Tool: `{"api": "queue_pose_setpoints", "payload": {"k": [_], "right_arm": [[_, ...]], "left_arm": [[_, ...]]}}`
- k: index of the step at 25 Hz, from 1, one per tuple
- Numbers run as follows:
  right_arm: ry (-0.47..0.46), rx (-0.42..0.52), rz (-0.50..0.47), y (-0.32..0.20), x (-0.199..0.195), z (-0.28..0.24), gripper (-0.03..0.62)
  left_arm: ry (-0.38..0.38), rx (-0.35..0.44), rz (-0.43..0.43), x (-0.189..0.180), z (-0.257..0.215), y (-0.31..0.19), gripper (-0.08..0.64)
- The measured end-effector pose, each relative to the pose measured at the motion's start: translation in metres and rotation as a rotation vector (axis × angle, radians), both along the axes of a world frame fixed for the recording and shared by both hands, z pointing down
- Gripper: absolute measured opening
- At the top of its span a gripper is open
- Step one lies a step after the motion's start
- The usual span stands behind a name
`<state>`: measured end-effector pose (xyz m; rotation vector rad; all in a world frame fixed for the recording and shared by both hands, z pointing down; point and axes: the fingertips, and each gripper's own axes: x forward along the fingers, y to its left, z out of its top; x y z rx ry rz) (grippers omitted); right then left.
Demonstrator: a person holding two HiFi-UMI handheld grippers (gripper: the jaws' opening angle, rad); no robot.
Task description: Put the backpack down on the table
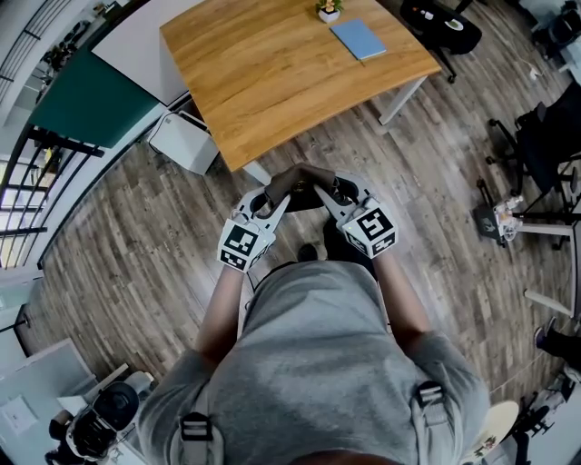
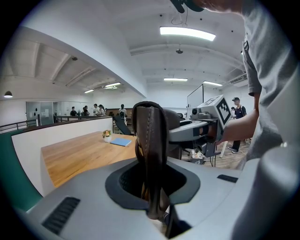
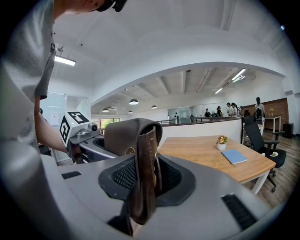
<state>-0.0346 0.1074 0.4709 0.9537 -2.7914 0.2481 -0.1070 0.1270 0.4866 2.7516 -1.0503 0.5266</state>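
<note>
A dark backpack (image 1: 338, 238) hangs in front of the person, above the wooden floor, carried by its brown leather strap (image 1: 300, 176). My left gripper (image 1: 272, 192) is shut on one end of that strap (image 2: 150, 150), which stands upright between its jaws. My right gripper (image 1: 325, 189) is shut on the strap's other end (image 3: 143, 168). The two grippers face each other, close together. The wooden table (image 1: 272, 64) lies just ahead of them; it also shows as the table (image 2: 79, 157) in the left gripper view and the table (image 3: 206, 152) in the right gripper view.
On the table's far side lie a blue notebook (image 1: 359, 38) and a small potted plant (image 1: 329, 11). A white box (image 1: 186, 141) stands by the table's left corner. An office chair (image 1: 445, 23) is behind the table, more chairs and gear (image 1: 508, 218) at the right.
</note>
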Motion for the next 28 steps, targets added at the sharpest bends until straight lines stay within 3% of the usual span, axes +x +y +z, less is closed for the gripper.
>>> {"api": "queue_pose_setpoints", "payload": {"k": [19, 28], "right_arm": [[-0.003, -0.028, -0.066, -0.088, 0.026, 0.008, 0.095], [-0.006, -0.046, -0.134, -0.136, 0.039, 0.012, 0.095]], "left_arm": [[-0.022, -0.015, -0.062, 0.025, 0.009, -0.084, 0.077], [-0.029, -0.03, -0.13, 0.041, 0.012, -0.126, 0.077]]}}
